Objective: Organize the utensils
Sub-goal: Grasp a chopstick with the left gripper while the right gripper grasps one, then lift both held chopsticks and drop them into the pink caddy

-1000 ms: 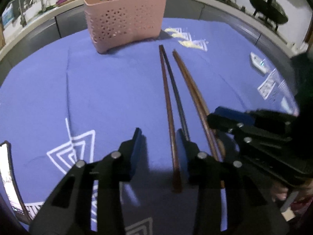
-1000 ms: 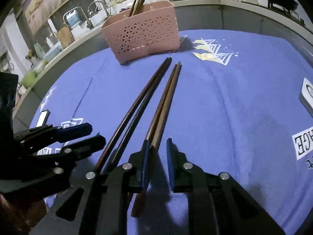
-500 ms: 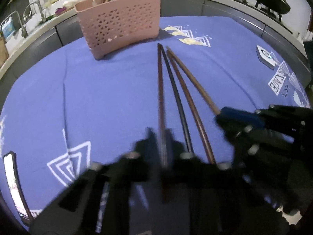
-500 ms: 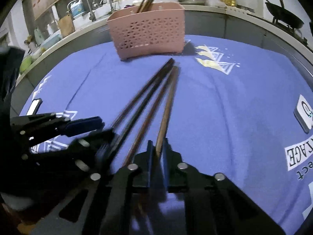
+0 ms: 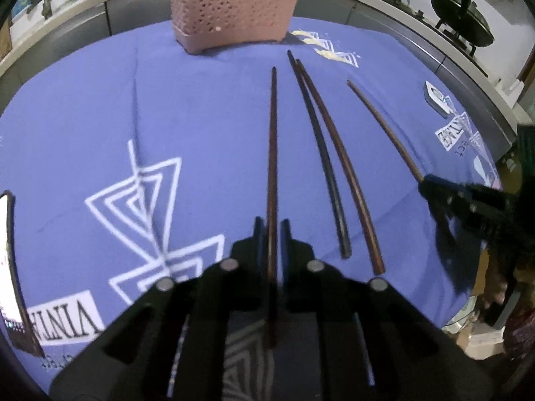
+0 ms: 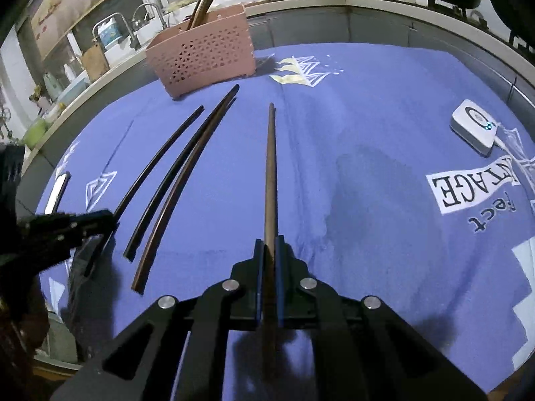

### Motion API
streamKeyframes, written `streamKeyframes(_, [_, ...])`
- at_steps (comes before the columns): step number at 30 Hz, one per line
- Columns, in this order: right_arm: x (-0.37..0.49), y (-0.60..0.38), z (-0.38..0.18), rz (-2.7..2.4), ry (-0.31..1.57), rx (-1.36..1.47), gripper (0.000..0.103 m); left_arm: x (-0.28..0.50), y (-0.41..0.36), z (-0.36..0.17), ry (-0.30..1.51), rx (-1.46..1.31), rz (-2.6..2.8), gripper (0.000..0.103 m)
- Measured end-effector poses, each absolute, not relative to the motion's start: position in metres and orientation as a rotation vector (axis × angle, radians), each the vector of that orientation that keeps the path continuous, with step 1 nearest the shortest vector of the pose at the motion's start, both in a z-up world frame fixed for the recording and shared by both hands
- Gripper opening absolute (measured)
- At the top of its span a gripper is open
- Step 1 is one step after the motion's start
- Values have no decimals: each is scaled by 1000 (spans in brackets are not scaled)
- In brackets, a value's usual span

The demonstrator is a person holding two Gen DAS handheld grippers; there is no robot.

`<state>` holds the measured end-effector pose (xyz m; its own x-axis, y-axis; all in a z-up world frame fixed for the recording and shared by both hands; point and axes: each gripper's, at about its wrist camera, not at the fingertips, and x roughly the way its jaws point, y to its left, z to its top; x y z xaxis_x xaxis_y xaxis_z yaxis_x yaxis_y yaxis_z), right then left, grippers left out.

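- Chopsticks: four loose ones, thin tips all aimed at the far edge of the bench. Each claw has one.
- Left claw [image 5: 271,230] is clamped on a reddish chopstick [image 5: 272,153], gripped near the thick end so the long tapered part sticks out ahead, probably for easy aiming into a slot.
- Right claw [image 6: 269,250] is clamped on a brown chopstick [image 6: 270,167] the same way, shaft straight along the claw axis.
- Both held sticks look raised off the cloth; can't be sure from these angles.
- Black chopstick [image 5: 321,153] and dark brown chopstick [image 5: 344,167] lie between the two claws, just beside each other, tips nearly meeting, thick ends toward the near edge. Likely next to go.
- Pink basket [image 6: 204,60] sits at the far edge, with several chopsticks standing in it already, so that reads as the destination.
- Blue cloth [image 6: 367,167] covers the bench.
- White puck device [image 6: 474,130] near the right edge, well apart from the work.
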<state>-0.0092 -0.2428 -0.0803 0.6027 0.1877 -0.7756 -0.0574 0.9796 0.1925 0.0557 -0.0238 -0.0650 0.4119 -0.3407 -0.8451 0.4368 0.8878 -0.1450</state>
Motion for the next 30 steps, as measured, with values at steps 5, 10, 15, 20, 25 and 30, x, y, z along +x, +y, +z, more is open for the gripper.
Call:
streamKeyframes(5, [4,-235,-79,128,908,132,8,81,-49,-63,1024,155,-479,18])
streamKeyframes(10, [44,-227,-74,104,912,77,8,105,-78,-63,967,280,-440,19])
streamKeyframes(15, [84,-219,-70,118,942,55,8,120,-85,-62,962,280,-417,20])
streamKeyframes(20, [86,-213,-68,135,948,64,6,118,-84,-62,969,256,-447,5])
streamKeyframes(25, [60,-225,-55,190,843,218,6,102,-67,-57,981,142,-533,4])
streamKeyframes(30, [42,-231,-20,231,655,300,6,90,-51,-32,929,47,-588,4])
